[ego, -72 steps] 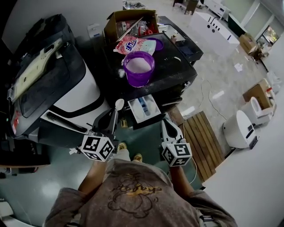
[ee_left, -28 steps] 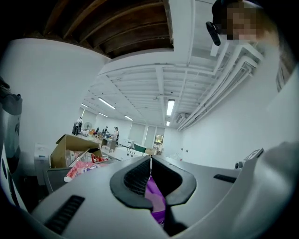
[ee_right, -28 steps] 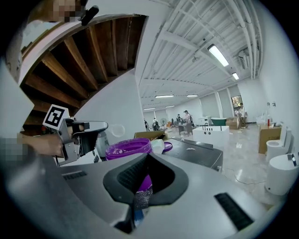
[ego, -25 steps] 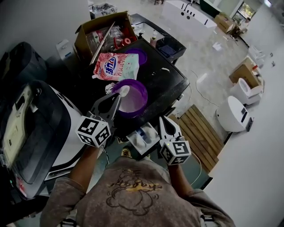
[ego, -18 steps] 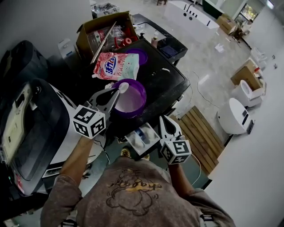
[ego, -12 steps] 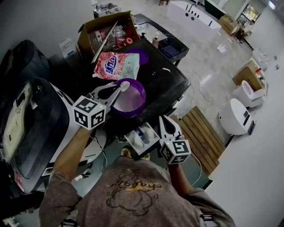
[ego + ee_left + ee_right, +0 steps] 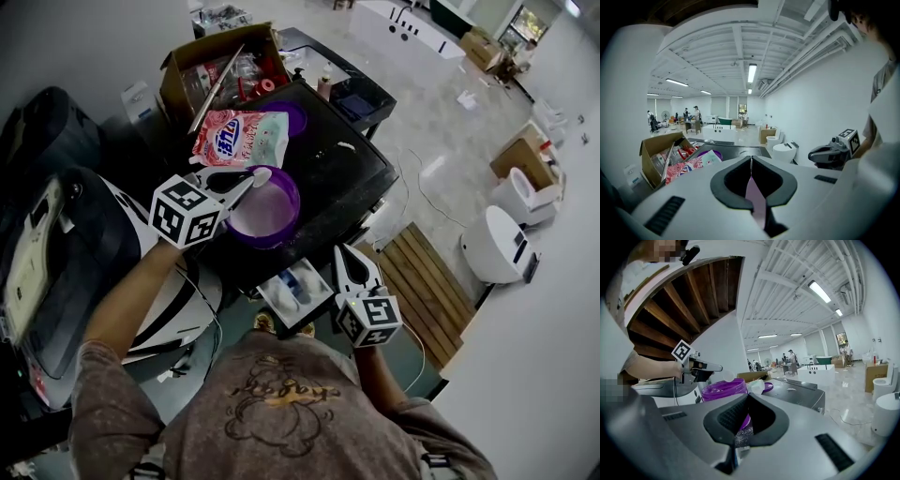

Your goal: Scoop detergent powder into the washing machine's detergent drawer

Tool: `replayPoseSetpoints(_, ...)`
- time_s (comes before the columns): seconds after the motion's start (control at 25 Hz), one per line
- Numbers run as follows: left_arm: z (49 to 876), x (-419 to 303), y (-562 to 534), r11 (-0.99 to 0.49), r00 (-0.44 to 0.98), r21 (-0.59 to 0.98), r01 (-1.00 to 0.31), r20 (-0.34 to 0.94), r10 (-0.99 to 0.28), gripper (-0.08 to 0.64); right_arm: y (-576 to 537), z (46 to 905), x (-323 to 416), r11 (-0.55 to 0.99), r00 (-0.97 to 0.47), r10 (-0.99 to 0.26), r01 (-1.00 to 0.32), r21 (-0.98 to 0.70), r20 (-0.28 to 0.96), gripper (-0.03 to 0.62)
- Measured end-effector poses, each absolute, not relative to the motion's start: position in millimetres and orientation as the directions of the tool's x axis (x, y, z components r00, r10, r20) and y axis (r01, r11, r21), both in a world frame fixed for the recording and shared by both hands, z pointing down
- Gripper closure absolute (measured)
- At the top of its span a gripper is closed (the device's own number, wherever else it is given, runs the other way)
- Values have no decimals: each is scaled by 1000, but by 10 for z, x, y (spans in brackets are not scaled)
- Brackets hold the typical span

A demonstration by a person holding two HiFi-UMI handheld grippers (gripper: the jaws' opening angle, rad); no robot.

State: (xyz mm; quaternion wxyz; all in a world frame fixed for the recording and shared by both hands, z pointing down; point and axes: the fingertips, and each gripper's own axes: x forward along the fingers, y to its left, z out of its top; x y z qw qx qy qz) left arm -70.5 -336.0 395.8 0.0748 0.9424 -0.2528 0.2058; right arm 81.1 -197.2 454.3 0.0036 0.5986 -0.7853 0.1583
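My left gripper (image 7: 249, 178) is shut on the handle of a white scoop (image 7: 263, 172), whose bowl hangs over the far-left rim of the purple tub (image 7: 265, 208) of powder. In the left gripper view the jaws (image 7: 751, 161) pinch the pale scoop handle (image 7: 755, 199). The tub stands on the black washing machine (image 7: 352, 173). Its detergent drawer (image 7: 292, 290) is pulled out below the tub. My right gripper (image 7: 343, 253) is shut on nothing, just right of the drawer. From the right gripper view (image 7: 746, 397) I see the tub (image 7: 723, 388) and the scoop (image 7: 726, 376).
A pink detergent bag (image 7: 239, 137) lies behind the tub, with a purple lid (image 7: 296, 116) beside it. An open cardboard box (image 7: 202, 67) stands further back. A white machine (image 7: 183, 305) is at the left, a wooden pallet (image 7: 419, 281) on the floor at the right.
My left gripper has swung from beside the drawer up to the tub, then drifted left and up over its rim with the scoop. The right gripper has stayed put.
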Motion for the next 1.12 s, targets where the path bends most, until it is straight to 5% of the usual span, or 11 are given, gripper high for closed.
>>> replayPoseSetpoints(0.44,4281,-544,-3361,-936,718,-16,-353,637,-281,535,-1963,4562,911,215,-270,-943,-941,-261,194,592)
replayPoseSetpoints(1.12,4612,-324,-3257,-978,591,-52,-200,790,-163,535,-1861,4647,1156,164,-220,-952,-954,-252,212,592)
